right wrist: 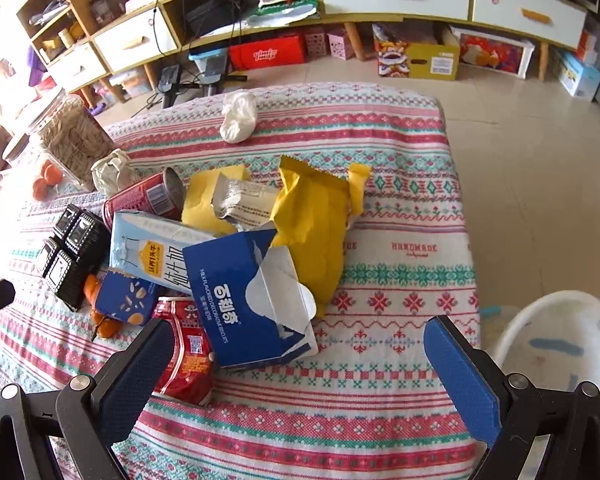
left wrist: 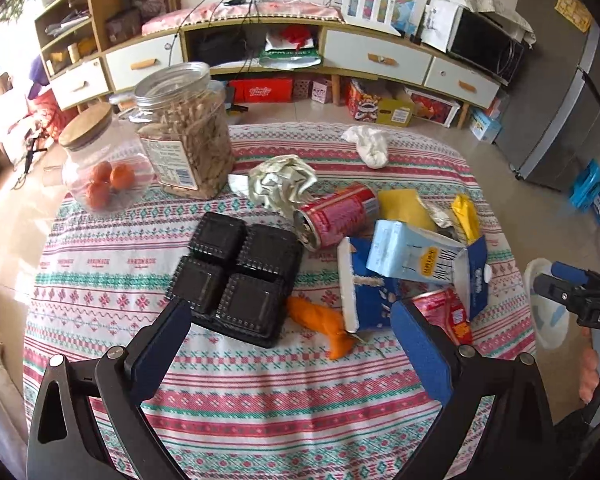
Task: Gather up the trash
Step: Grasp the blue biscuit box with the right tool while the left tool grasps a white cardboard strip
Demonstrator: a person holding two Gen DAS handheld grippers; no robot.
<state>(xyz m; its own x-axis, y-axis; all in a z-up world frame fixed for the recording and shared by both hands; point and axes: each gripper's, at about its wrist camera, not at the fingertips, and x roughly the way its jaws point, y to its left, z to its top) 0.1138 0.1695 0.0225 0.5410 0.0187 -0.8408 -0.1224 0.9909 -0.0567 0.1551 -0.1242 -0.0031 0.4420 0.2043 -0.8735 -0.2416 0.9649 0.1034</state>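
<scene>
Trash lies piled on the patterned tablecloth [left wrist: 260,408]: a black plastic tray [left wrist: 236,280], a red can [left wrist: 336,216], a light blue milk carton [left wrist: 412,252], a blue biscuit box [right wrist: 244,292], a yellow wrapper [right wrist: 320,224], a crushed red packet [right wrist: 188,356], orange peel [left wrist: 324,320], crumpled foil paper [left wrist: 284,180] and a white tissue [left wrist: 370,144]. My left gripper [left wrist: 292,328] is open and empty, just before the tray and peel. My right gripper [right wrist: 300,352] is open and empty, just before the biscuit box.
Two glass jars [left wrist: 188,132] stand at the table's far left, one holding oranges [left wrist: 108,184]. A white bin [right wrist: 560,344] sits beside the table's right edge. A cabinet with drawers [left wrist: 376,60] and boxes on the floor stand beyond.
</scene>
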